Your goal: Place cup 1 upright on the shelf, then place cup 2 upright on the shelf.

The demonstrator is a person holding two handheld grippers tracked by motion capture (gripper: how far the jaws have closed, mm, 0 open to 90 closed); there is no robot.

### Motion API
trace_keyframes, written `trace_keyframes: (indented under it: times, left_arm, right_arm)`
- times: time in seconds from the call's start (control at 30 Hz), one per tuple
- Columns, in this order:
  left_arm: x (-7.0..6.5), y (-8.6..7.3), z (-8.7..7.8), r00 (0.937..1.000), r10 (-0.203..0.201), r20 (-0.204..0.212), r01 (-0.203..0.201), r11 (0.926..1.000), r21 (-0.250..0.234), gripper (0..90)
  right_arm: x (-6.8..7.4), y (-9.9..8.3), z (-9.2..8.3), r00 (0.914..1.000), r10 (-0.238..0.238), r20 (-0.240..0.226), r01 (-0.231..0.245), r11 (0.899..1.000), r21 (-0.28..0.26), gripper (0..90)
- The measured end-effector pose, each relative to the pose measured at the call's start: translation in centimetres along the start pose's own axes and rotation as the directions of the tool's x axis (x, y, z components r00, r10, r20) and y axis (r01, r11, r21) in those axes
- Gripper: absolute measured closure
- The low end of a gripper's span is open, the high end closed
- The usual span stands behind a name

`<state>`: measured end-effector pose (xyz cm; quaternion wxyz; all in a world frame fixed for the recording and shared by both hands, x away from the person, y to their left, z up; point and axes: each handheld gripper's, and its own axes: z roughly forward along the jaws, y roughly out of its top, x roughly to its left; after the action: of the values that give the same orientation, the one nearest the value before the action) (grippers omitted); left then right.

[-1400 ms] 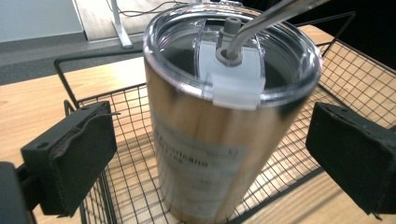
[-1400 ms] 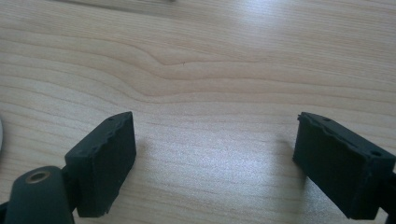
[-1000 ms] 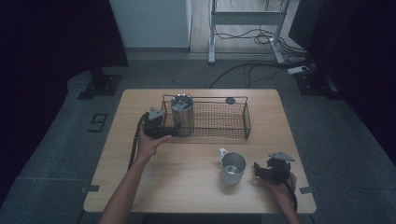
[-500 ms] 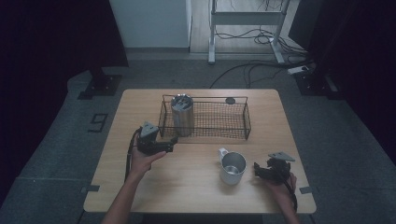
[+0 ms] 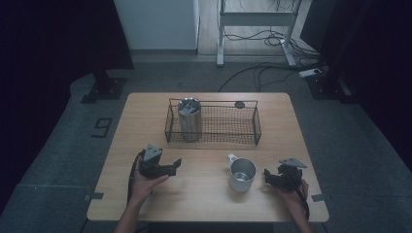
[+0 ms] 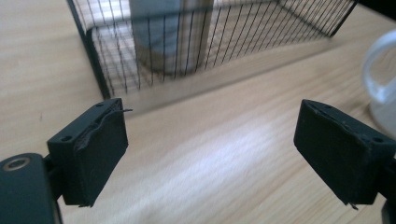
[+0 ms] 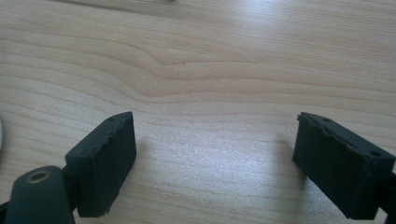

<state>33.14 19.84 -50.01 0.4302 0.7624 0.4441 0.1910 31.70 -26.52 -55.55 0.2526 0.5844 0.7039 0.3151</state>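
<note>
A steel tumbler (image 5: 189, 119) stands upright in the left end of a black wire basket (image 5: 218, 127). A metal mug (image 5: 241, 172) with a white handle sits on the table in front of the basket. My left gripper (image 5: 176, 164) hovers low over the table, front left of the basket and pointing right. Its jaws have just been closing, and they are still open with nothing between them. In the left gripper view the gripper (image 6: 217, 149) faces the basket (image 6: 187, 46), the tumbler (image 6: 168, 32) and the mug (image 6: 380, 88). My right gripper (image 5: 267, 175) rests right of the mug, open (image 7: 215, 158) over bare wood.
The wooden table (image 5: 204, 204) has bare wood between the two hands. A small black disc (image 5: 239, 104) lies behind the basket. Around the table are a dark floor, cables and a metal stand's legs (image 5: 252, 29) at the back.
My left gripper has drawn back from the tumbler at the basket's left end, toward the person and lower over the table. The tumbler stays in the basket. The right hand has not moved.
</note>
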Motion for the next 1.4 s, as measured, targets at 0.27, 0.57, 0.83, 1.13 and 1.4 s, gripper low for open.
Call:
trace_keyframes:
  times: [0.27,0.57,0.83,1.13,1.4]
  left_arm:
    - [0.7,-2.0,-0.2,0.9997,-0.012,-0.019,0.013,0.9989,0.045,12.7]
    - [0.7,-3.0,0.4,0.9996,-0.017,-0.024,0.019,0.996,0.087,13.4]
    - [0.4,-3.0,0.7,0.9997,-0.019,-0.018,0.02,0.996,0.086,13.4]
    - [0.2,-2.9,0.8,0.9997,-0.019,-0.013,0.02,0.9962,0.085,13.9]
    - [0.1,-2.9,0.8,0.9998,-0.021,0.001,0.021,0.9959,0.087,14.3]
  right_arm:
    - [0.0,0.0,0.0,1.0,-0.001,0.002,0.001,1.0,0.0,12.9]
    - [0.0,0.0,0.0,1.0,-0.004,0.003,0.004,1.0,-0.001,12.8]
    - [0.1,0.0,-0.1,1.0,-0.009,-0.001,0.009,1.0,-0.004,13.1]
    - [0.5,0.1,-1.7,0.9988,-0.008,-0.049,0.004,0.998,-0.066,13.2]
    - [1.0,0.5,-4.1,0.9924,0.016,-0.122,-0.03,0.993,-0.117,13.4]
